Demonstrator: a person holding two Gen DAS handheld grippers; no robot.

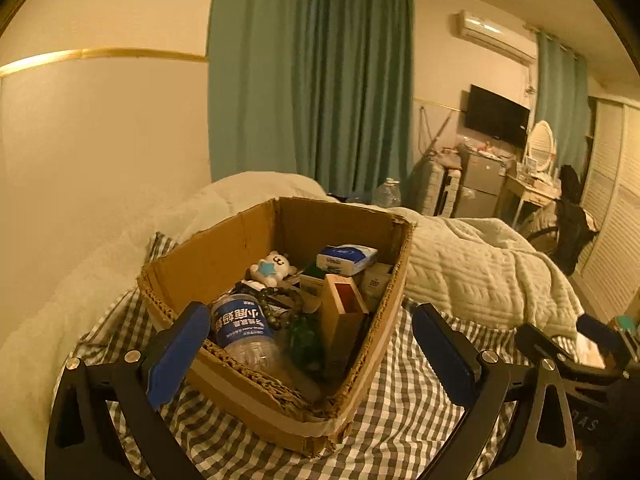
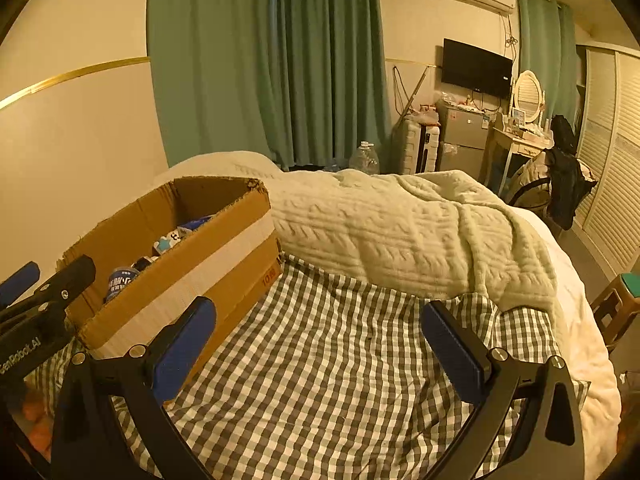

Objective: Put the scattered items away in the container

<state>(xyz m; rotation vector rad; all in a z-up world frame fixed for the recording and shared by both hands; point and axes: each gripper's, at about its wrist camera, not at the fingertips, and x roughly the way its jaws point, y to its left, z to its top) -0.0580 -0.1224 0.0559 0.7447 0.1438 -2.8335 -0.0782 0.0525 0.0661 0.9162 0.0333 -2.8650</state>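
Observation:
An open cardboard box (image 1: 224, 256) sits on the checked bedsheet (image 1: 400, 408). Inside lie a water bottle with a blue label (image 1: 242, 326), a white plush toy (image 1: 272, 267), a tissue pack (image 1: 346, 258), a bead bracelet (image 1: 282, 296) and small cartons (image 1: 344, 312). My left gripper (image 1: 312, 344) is open and empty, its blue pads either side of the box's near corner. The box (image 2: 224, 256) stands at the left in the right wrist view. My right gripper (image 2: 320, 340) is open and empty over the bare sheet (image 2: 340, 340).
A cream knitted blanket (image 2: 400, 232) is bunched behind the sheet and right of the box. The wall (image 1: 100, 140) is at the left. Green curtains (image 2: 280, 60), a fridge (image 2: 464, 136), a dresser (image 2: 520, 140) and a stool (image 2: 620, 304) stand beyond the bed.

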